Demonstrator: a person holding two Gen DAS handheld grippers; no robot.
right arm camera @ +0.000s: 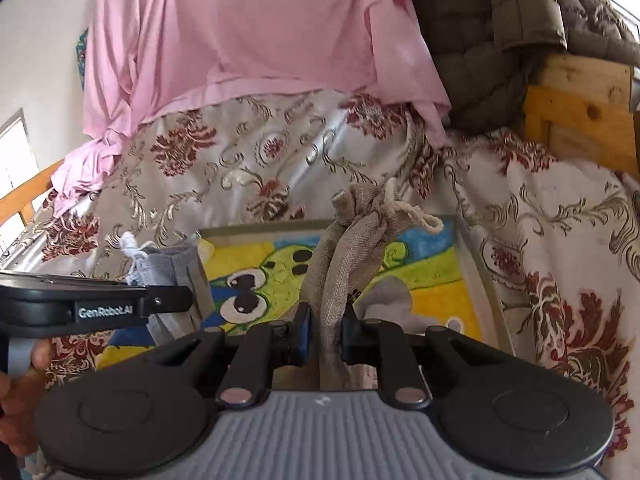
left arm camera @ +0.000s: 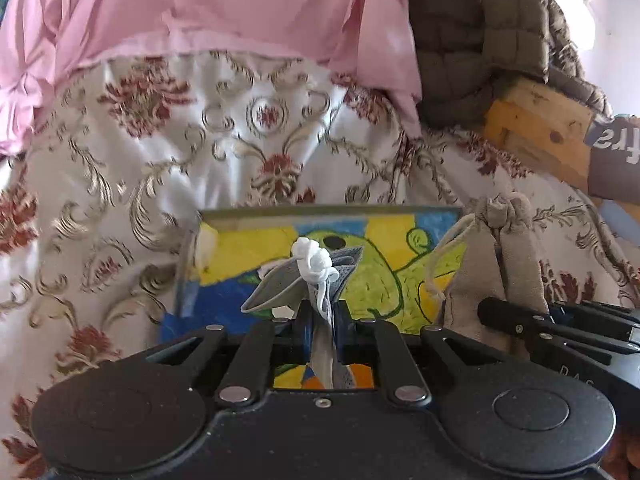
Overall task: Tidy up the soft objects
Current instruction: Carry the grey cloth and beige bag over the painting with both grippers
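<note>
Fingers of the left hand-held gripper (left arm camera: 322,320) pinch a grey mesh pouch (left arm camera: 280,284) with a white knotted cord. Beside it, the right hand-held gripper (right arm camera: 324,330) clamps a beige drawstring bag (right arm camera: 340,264). Both pouches hang above a painted picture (left arm camera: 380,264) lying on the floral bedspread (left arm camera: 120,160). Beyond lie a pink sheet (right arm camera: 240,40) and an olive quilted jacket (left arm camera: 472,60).

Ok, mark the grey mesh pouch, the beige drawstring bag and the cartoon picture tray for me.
grey mesh pouch (left arm camera: 280,284): left wrist view, its folded mesh flap.
beige drawstring bag (right arm camera: 340,264): right wrist view, its cloth body under the tied neck.
cartoon picture tray (right arm camera: 440,280): right wrist view, bare yellow area.
</note>
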